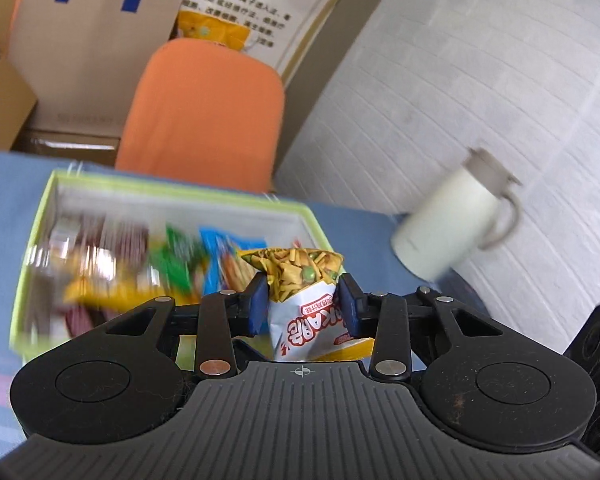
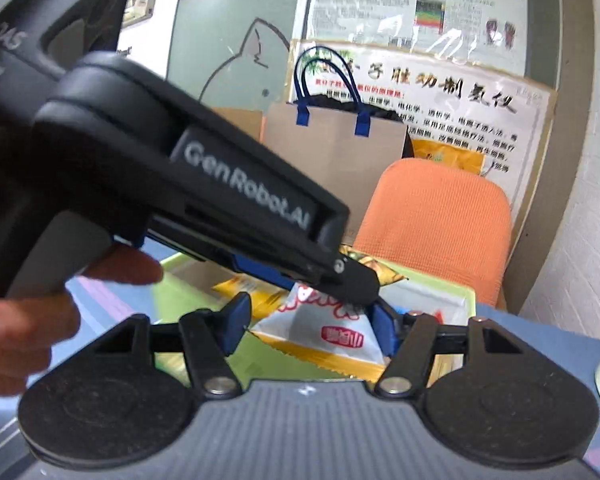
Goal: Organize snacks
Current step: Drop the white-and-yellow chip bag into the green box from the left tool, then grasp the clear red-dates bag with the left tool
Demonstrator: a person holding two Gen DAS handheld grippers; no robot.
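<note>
Gripping one snack packet (image 1: 300,280) from two sides: left gripper (image 1: 303,302) pads pinch its crumpled yellow top, right gripper (image 2: 308,320) pads clamp its white lower part (image 2: 324,332). Packet hangs above the green-rimmed snack box (image 1: 40,216), near its right-hand wall; other packets (image 1: 140,260) lie inside, blurred. Left gripper body (image 2: 204,184) crosses just above the right one. Cream jug (image 1: 456,220) stands right of the box on blue cloth; orange chair (image 1: 204,116) sits behind the far rim.
</note>
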